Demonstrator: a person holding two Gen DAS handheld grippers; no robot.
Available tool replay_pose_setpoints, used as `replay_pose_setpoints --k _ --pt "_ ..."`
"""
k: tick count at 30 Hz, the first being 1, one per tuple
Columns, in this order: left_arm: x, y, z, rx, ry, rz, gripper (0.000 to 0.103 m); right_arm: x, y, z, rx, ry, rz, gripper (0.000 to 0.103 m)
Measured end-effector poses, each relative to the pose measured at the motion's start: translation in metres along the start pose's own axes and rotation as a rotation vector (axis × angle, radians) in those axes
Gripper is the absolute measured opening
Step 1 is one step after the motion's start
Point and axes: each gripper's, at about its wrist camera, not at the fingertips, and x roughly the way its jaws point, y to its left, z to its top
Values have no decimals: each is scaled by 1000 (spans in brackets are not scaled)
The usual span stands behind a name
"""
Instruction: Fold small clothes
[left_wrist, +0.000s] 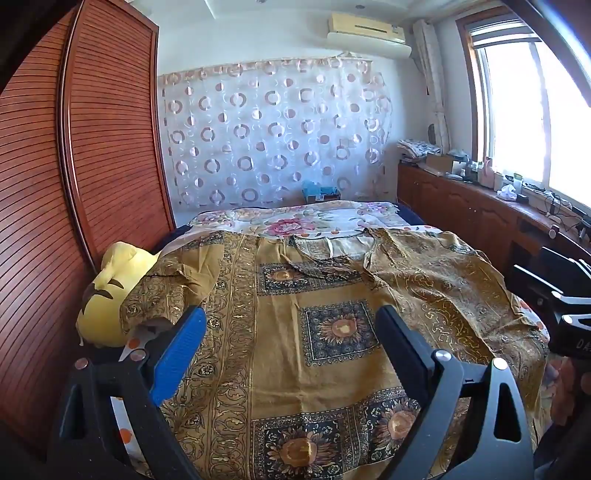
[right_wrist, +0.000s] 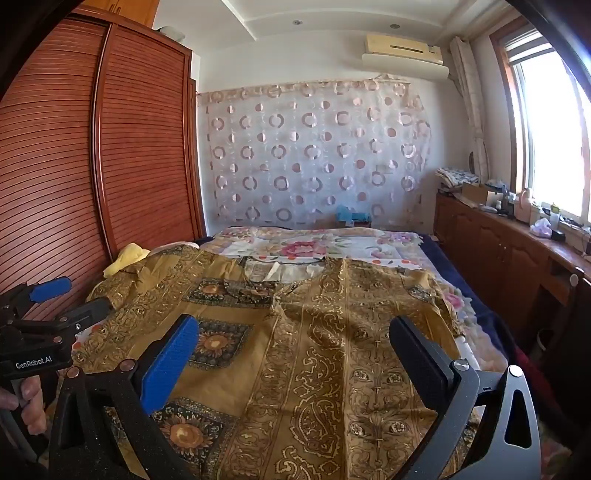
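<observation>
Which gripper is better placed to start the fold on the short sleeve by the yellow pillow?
Left, probably. The left gripper is open with that sleeve just past its blue finger; the right gripper, also open, faces the garment on its far half.

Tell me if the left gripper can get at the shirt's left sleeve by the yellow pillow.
Probably yes. The left gripper is open above the shirt, and the sleeve lies uncovered just ahead to its left, beside the pillow.
</observation>
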Motion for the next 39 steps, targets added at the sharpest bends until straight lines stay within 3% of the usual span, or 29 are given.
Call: replay_pose_setpoints --k 39 --pt "-9 -13 9 0 -17 -6 94 -5 1 -1 4 -13 -5 103"
